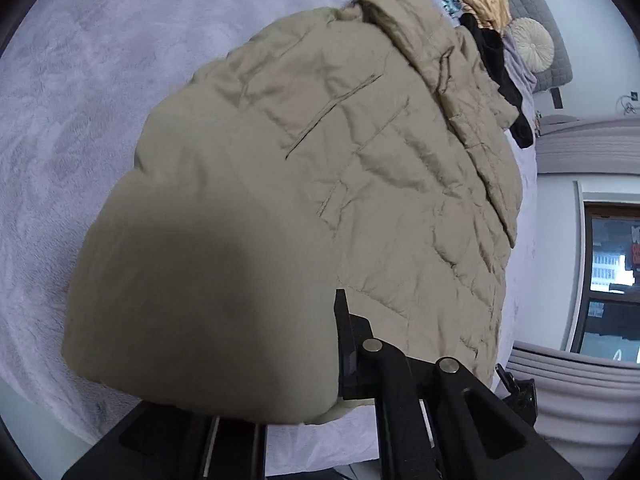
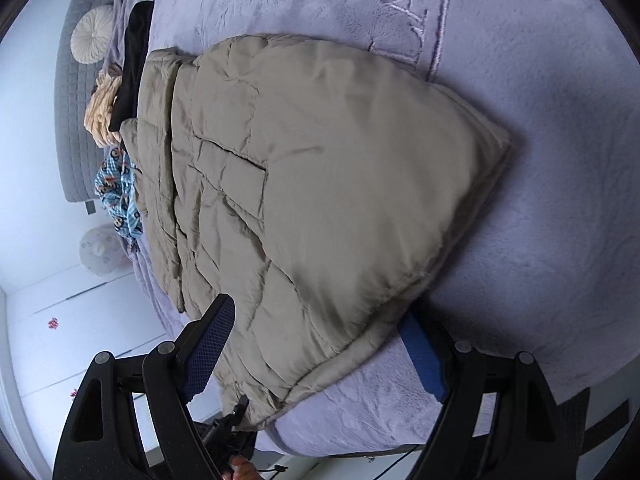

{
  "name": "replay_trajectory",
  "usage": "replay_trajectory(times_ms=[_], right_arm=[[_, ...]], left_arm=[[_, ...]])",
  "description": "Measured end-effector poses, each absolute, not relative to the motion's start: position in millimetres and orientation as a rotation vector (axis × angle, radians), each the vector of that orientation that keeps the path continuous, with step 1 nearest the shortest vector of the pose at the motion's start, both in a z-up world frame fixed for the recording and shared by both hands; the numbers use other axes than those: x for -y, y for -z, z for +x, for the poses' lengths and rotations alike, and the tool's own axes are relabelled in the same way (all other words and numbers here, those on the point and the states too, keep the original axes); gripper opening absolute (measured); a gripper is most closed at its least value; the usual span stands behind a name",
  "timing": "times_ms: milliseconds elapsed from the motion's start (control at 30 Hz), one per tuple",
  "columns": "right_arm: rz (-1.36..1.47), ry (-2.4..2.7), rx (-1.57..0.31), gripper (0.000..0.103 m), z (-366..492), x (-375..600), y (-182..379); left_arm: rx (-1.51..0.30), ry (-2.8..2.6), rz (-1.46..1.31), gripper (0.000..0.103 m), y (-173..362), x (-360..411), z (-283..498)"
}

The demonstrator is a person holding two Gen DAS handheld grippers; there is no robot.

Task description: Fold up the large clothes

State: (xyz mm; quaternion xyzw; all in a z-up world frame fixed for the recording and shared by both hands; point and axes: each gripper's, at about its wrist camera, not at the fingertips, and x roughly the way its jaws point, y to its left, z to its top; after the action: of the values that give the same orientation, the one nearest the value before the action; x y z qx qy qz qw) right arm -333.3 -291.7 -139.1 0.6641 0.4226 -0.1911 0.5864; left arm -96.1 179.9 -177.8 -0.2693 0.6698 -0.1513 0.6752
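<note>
Puffy khaki jacket point(image 2: 320, 184) hem could slip: my left gripper point(image 1: 340, 344) pinches it closed; right gripper point(image 2: 320, 360), agape, straddles it.

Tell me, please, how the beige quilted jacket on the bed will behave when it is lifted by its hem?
The beige quilted jacket looks puffy and creased, so it will probably sag and drape, not stay flat. Its smooth shell may slip between the pads. The padding suggests that it is light for its size.

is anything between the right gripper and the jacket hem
Nothing visible. The right gripper stands open around the hem of the tan jacket on the lilac blanket; the other clothes lie beyond its far end.
</note>
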Motion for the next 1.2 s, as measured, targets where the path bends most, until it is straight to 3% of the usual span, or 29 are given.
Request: replay_trajectory(times_ms=[33, 67, 100, 133, 467, 833, 1033, 1200], right_arm=[[1.563, 0.439, -0.962, 0.073, -331.4, 291.4, 138.1], [1.560, 0.439, -0.954, 0.052, -329.8, 290.4, 136.1], [1.548, 0.440, -0.958, 0.019, -327.8, 289.3, 133.9], [1.529, 0.445, -0.967, 0.008, -325.4, 288.3, 130.9], [1.239, 0.370, -0.991, 0.008, -281.0, 289.1, 63.5], [0.953, 0.141, -0.960, 0.008, -135.0, 343.6, -24.9], [0.851, 0.106, -0.985, 0.008, -40.9, 366.0, -31.2], [0.872, 0.150, -1.008, 0.008, 4.1, 376.2, -2.4]], left_arm=[[-1.487, 0.356, -0.594, 0.011, 170.3, -181.3, -95.4], [-1.471, 0.373, -0.588, 0.011, 162.9, -183.3, -94.7], [-1.457, 0.385, -0.583, 0.011, 156.4, -184.4, -93.1], [-1.444, 0.396, -0.575, 0.011, 150.1, -185.4, -90.9], [-1.295, 0.466, -0.408, 0.011, 77.9, -174.4, -57.3], [-1.067, 0.356, -0.274, 0.011, -15.1, -117.0, 34.4], [-1.013, 0.271, -0.180, 0.011, -17.0, -78.7, 101.8], [-1.054, 0.223, -0.079, 0.011, 16.9, -55.7, 152.3]])
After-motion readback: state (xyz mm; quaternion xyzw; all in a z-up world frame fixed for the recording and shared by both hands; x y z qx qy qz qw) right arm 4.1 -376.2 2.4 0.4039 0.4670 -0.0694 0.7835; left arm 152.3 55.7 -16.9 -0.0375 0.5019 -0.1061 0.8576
